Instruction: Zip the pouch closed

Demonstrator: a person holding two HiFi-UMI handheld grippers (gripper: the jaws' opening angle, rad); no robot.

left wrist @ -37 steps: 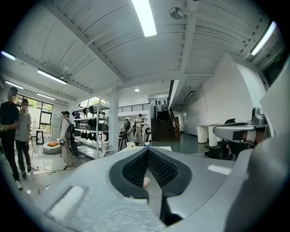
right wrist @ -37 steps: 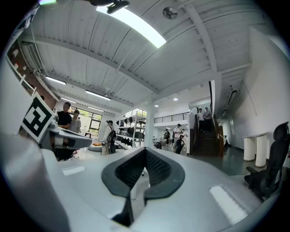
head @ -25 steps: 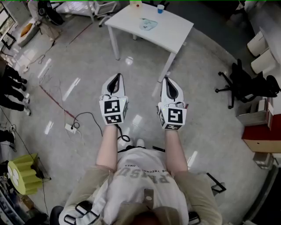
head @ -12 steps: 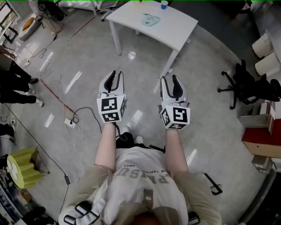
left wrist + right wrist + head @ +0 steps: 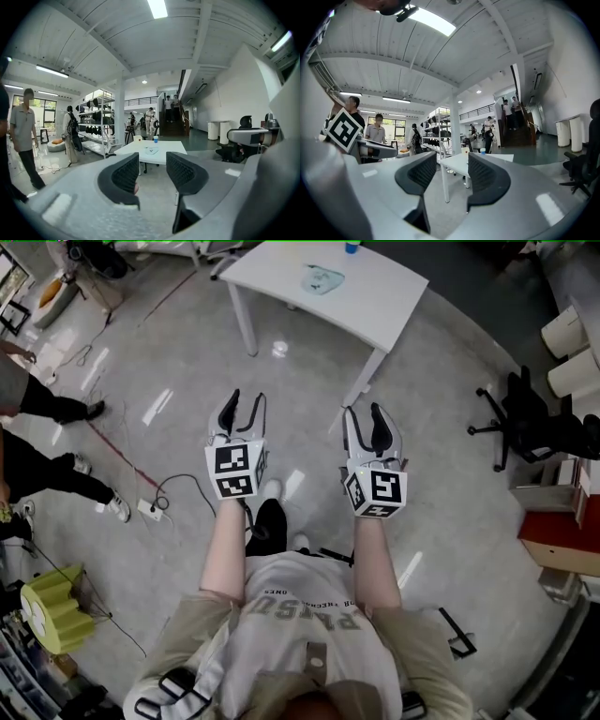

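The pouch [image 5: 323,279] is a pale blue-green thing lying flat on the white table [image 5: 375,306] at the top of the head view, a stretch of floor away from both grippers. In the left gripper view the pouch [image 5: 151,150] shows small on the table [image 5: 164,157], beyond the jaws. My left gripper [image 5: 242,407] and right gripper [image 5: 367,416] are held side by side over the floor, pointing at the table. Both have just been opening and stand open, with nothing between the jaws [image 5: 152,171] [image 5: 452,174].
A blue cup [image 5: 352,247] stands on the table's far side. A black office chair [image 5: 525,423] and boxes [image 5: 562,531] are at the right. People's legs [image 5: 47,413], a power strip with cables [image 5: 150,510] and a yellow object [image 5: 52,610] are at the left.
Both grippers' jaws went from shut to open. The table has slid toward the top edge of the head view. The people at the left have walked further into view.
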